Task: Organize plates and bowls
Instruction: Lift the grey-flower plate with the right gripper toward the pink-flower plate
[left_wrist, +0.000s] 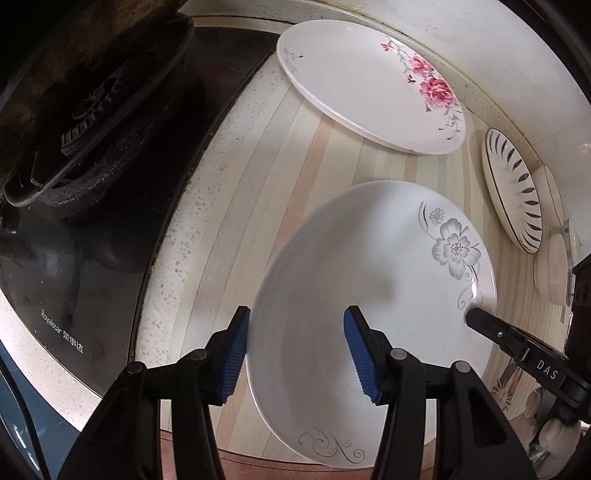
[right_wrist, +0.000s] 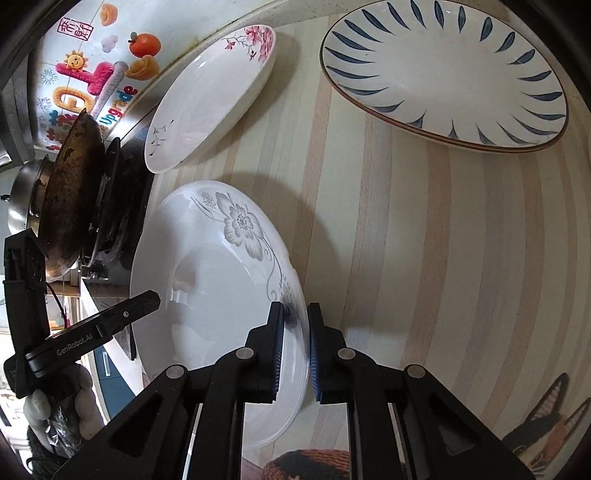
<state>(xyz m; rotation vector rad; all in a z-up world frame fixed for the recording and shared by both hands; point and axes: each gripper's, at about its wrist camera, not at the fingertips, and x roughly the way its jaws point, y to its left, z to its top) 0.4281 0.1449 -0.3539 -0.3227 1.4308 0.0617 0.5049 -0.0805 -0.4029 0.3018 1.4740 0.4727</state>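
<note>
Tilting grey-flower plate (right_wrist: 207, 295) (rim pinched)

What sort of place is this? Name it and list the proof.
Most likely a home kitchen counter: a black glass gas stove, a blackened wok on its burner, and a white grey-flowered plate on the striped countertop.

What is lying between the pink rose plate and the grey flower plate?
Nothing: in the left wrist view only bare striped counter mat separates the pink rose plate from the grey flower plate.

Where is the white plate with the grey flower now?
The white plate with the grey flower is at the counter's front edge, beside the black stove, its rim clamped in the right gripper jaws.
</note>
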